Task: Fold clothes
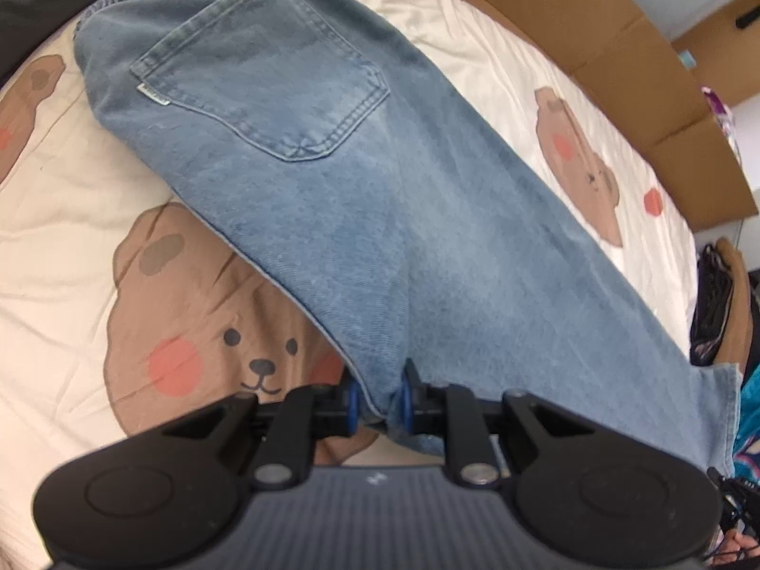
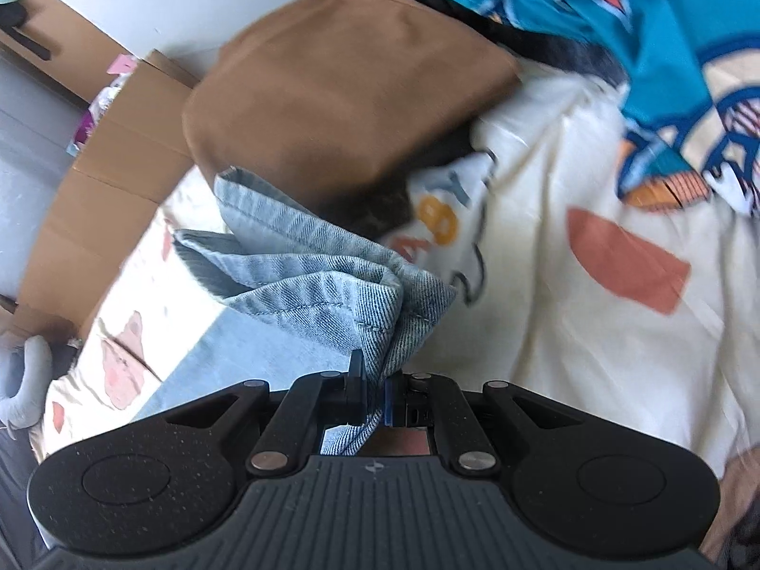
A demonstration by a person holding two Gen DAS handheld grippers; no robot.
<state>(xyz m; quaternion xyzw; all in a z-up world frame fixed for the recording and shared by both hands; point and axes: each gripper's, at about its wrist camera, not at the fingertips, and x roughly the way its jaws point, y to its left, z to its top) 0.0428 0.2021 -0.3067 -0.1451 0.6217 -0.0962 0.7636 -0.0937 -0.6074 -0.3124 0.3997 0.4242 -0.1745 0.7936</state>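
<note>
On the bed, a cream bedsheet printed with brown bears and coral patches (image 1: 71, 218) covers the whole work surface. Along its far edge: flattened brown cardboard boxes (image 1: 612, 42), visible in both views.

Light-blue denim jeans (image 1: 332, 166) lie diagonally across the sheet, back pocket up, elastic waistband at top left, legs folded one over the other and running toward lower right. Hem end shows at right edge of left wrist view.

Right wrist view: folded brown fabric garment (image 2: 342, 85) sits just beyond the jeans hems, touching or overlapping them, can't tell which. Teal printed garment with orange and white graphics (image 2: 665, 47) lies top right, beside a cream printed piece (image 2: 441, 218) with yellow lettering.

Left gripper (image 1: 380, 399): jaws pressed together on a bunched fold of the jeans along the near edge, denim pinched between the blue pads (image 1: 352, 401).

Right gripper (image 2: 375, 399): jaws clamped on the stacked leg hems, stitched cuff layers fanning out just ahead of the fingers.

Right view is motion-blurred.
</note>
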